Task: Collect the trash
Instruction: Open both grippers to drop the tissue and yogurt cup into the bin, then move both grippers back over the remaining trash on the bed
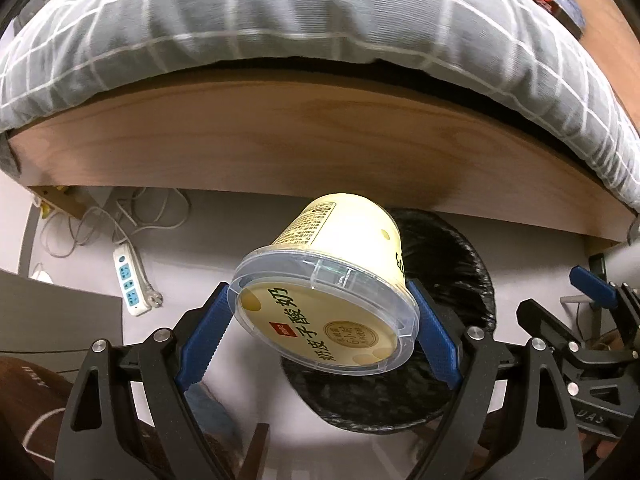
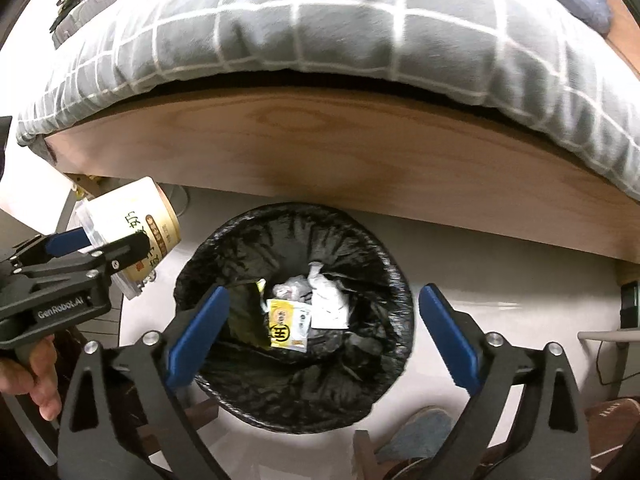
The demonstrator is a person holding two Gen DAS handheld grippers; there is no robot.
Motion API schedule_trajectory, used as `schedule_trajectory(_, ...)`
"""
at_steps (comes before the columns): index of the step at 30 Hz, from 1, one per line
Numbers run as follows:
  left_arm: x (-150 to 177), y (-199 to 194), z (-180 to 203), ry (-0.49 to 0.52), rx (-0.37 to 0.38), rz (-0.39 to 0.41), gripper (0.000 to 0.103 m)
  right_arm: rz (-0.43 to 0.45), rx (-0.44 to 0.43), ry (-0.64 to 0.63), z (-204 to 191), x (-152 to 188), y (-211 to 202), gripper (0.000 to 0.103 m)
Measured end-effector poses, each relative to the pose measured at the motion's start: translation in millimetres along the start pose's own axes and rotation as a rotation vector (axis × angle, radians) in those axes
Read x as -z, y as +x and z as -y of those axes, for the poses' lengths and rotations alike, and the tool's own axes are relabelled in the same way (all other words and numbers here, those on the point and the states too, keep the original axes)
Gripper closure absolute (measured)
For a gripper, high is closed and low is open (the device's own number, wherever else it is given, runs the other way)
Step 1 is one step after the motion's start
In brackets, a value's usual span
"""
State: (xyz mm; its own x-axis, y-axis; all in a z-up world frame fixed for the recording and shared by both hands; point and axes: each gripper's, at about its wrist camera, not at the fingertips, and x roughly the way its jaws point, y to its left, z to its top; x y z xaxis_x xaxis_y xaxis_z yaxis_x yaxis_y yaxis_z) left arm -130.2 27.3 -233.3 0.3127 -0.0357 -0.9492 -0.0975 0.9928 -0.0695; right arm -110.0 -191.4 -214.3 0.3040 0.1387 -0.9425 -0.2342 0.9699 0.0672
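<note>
1. Two grippers are in play, and we count one yogurt cup [image 1: 326,284], clamped at its clear lid rim between the blue pads of our left gripper [image 1: 320,328], tilted with the lid towards us.
2. One bin with a black liner [image 2: 296,320] sits on the pale floor just in front of the wooden bed frame [image 2: 320,148]; the cup hangs near its left edge.
3. Our right gripper [image 2: 322,330] is spread wide over the bin's mouth, nothing between its pads.
4. Inside the bin we count one yellow wrapper [image 2: 286,326] and at least two white crumpled scraps [image 2: 328,300].
5. One grey checked duvet [image 2: 320,24] drapes over the frame, and one power strip [image 1: 130,284] lies on the floor.
</note>
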Motion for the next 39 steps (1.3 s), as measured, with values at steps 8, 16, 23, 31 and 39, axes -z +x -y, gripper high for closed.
schedule_trajectory(8, 0.3, 0.7, 46.2, 0.057, 0.037, -0.004, 0.019, 0.025, 0.086, 0.074, 47.3, 1.7, -18.6, 0.009)
schedule_trajectory(16, 1.4, 5.8, 89.9, 0.117, 0.074, -0.021, 0.019, 0.032, 0.106, 0.212, 98.3, 4.7, -29.4, 0.009)
schedule_trajectory(23, 7.7, 10.4, 100.0, 0.159, 0.057, -0.005, 0.007, 0.028, 0.114, 0.223, 101.2, 5.3, -27.8, 0.009)
schedule_trajectory(31, 0.8, -0.3, 93.5, 0.166, 0.055, 0.021, 0.006, 0.055, 0.133, 0.193, 93.2, 3.4, -27.0, 0.009)
schedule_trajectory(39, -21.9, -45.3, 75.4, 0.145, 0.046, 0.101, 0.006, 0.142, 0.145, 0.165, 93.1, -16.6, -67.0, 0.009)
